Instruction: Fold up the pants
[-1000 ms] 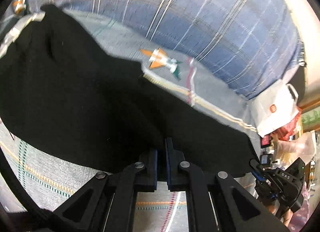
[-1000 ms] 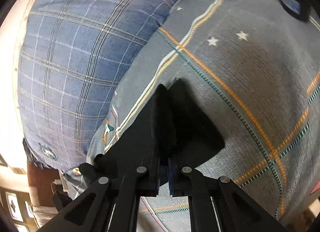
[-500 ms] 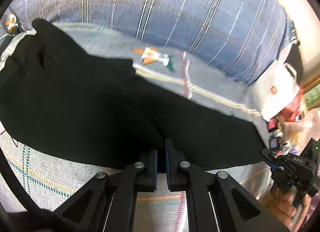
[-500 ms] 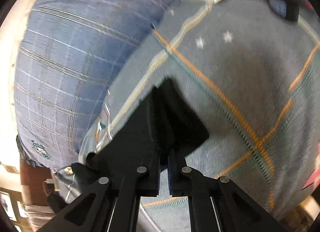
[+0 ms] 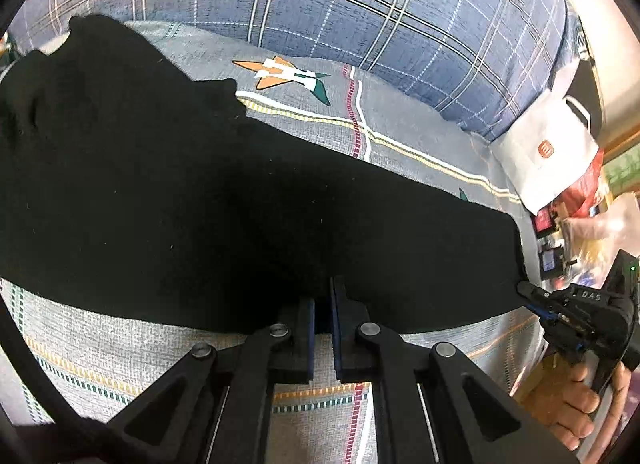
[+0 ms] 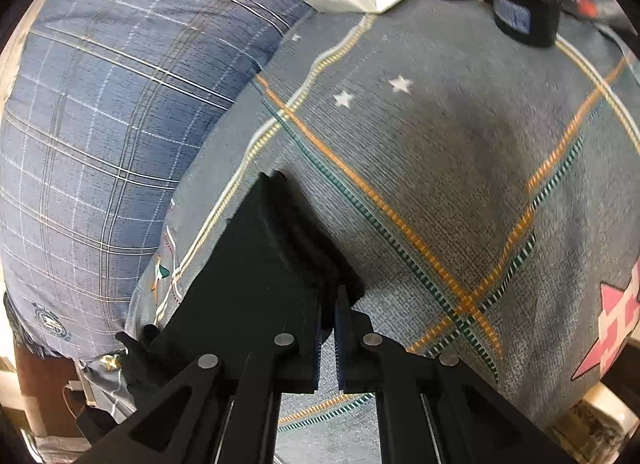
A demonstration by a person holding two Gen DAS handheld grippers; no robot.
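On the bed cover the black pants lie spread out long and flat, beside a blue checked pillow. The left gripper is pinched tight on the near edge of the pants. The right gripper is pinched tight on one end of the pants, where the cloth bunches up. A white paper bag sits past the pillow.

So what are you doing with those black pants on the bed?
A person is folding the black pants on the patterned bedsheet. Each hand holds a gripper. The left gripper is shut on the near edge, and the right gripper is shut on one end of them. The pants lie spread out between the two.
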